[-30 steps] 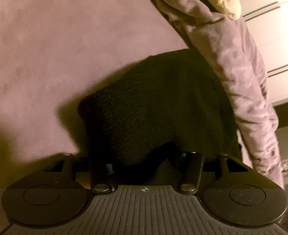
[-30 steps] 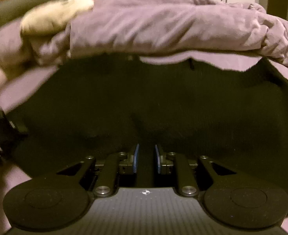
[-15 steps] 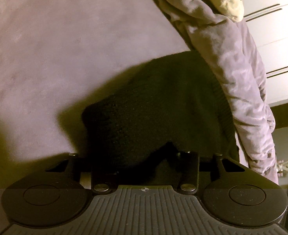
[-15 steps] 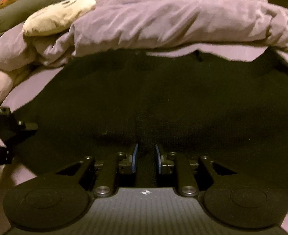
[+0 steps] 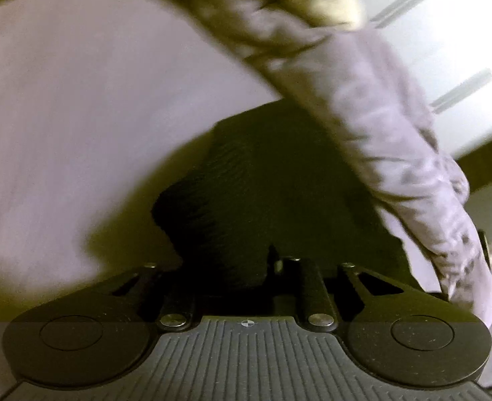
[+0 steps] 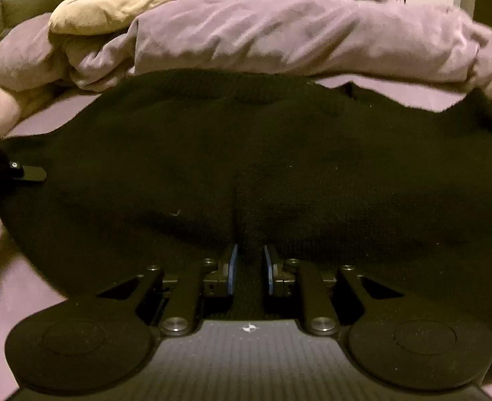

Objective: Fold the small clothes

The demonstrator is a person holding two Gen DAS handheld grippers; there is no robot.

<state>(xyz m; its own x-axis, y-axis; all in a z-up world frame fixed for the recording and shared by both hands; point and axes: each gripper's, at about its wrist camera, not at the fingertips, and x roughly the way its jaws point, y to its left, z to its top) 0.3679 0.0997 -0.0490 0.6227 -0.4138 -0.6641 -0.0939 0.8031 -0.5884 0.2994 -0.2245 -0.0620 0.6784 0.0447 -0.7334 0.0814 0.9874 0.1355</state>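
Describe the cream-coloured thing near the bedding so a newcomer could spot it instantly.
Find the bunched purple duvet lying across the far side of the bed. At its left end, a cream plush cushion rests on top. Only it is pale, with dark stitched lines on it.

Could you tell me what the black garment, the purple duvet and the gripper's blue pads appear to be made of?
Black garment: knitted, probably wool or acrylic; matte, ribbed texture. Purple duvet: soft woven fabric, likely cotton; matte, creased and puffy. Blue pads on the right hand-held gripper: probably rubber or soft plastic; smooth, hard to confirm.
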